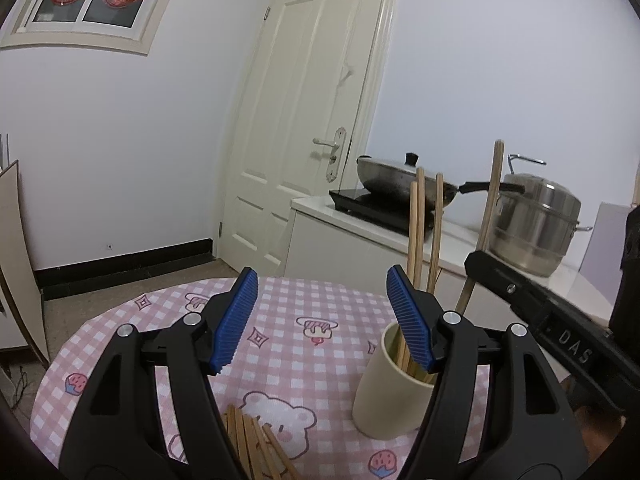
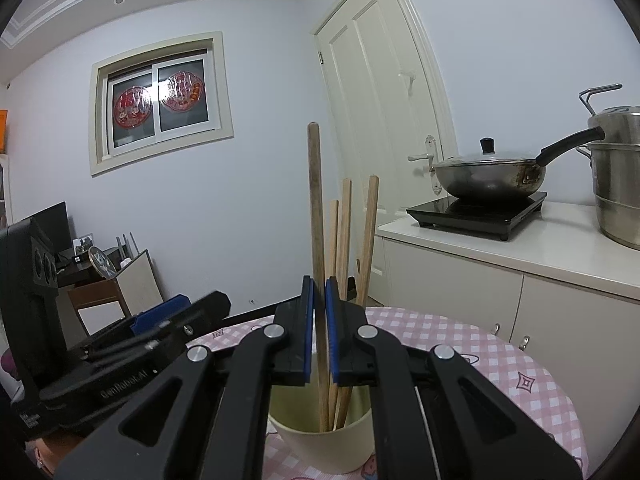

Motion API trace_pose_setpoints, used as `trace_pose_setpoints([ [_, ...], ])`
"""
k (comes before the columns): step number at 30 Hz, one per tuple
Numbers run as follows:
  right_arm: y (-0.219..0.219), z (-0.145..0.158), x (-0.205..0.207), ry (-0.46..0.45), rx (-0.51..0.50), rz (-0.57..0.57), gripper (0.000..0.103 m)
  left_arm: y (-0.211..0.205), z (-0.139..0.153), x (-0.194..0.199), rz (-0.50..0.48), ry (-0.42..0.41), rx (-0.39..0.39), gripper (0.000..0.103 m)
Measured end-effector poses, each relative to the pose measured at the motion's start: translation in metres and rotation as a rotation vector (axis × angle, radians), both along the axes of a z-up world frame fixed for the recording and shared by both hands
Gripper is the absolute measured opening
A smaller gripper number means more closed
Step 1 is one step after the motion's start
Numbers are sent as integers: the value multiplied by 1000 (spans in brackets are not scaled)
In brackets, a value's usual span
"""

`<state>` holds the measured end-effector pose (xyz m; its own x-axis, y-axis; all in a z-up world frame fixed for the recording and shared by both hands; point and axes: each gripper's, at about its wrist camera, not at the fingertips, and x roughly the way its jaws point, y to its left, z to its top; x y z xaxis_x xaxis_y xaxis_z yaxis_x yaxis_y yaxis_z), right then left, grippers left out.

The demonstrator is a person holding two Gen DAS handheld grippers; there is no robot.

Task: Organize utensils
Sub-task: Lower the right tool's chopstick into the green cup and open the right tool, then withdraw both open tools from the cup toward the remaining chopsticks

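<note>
We see the right hand-held gripper (image 2: 319, 312) clamped on a single wooden chopstick (image 2: 316, 208), held upright with its lower end down inside the cream cup (image 2: 320, 446). Three more chopsticks (image 2: 343, 232) stand leaning in that cup. The cup sits on the round desk (image 1: 280, 312) covered with a pink checked cloth. Our left hand-held gripper (image 1: 322, 320) hangs above the desk with its blue pads wide apart and nothing between them, the cup just to its right. A loose bundle of chopsticks (image 1: 256, 444) lies flat on the cloth below the left hand-held gripper, near the desk's front edge.
</note>
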<state>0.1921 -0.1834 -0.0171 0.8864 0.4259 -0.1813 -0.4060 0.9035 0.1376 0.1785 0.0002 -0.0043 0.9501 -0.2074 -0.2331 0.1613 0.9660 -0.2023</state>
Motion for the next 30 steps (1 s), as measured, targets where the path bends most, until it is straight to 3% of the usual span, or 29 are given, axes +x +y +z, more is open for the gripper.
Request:
trace_pose_setpoints([
  [22, 16, -7, -14, 98, -56, -50, 6, 7, -7, -11, 11, 70, 41, 70],
  [30, 21, -7, -24, 119, -55, -60, 17, 14, -8, -17, 32, 94, 57, 70],
])
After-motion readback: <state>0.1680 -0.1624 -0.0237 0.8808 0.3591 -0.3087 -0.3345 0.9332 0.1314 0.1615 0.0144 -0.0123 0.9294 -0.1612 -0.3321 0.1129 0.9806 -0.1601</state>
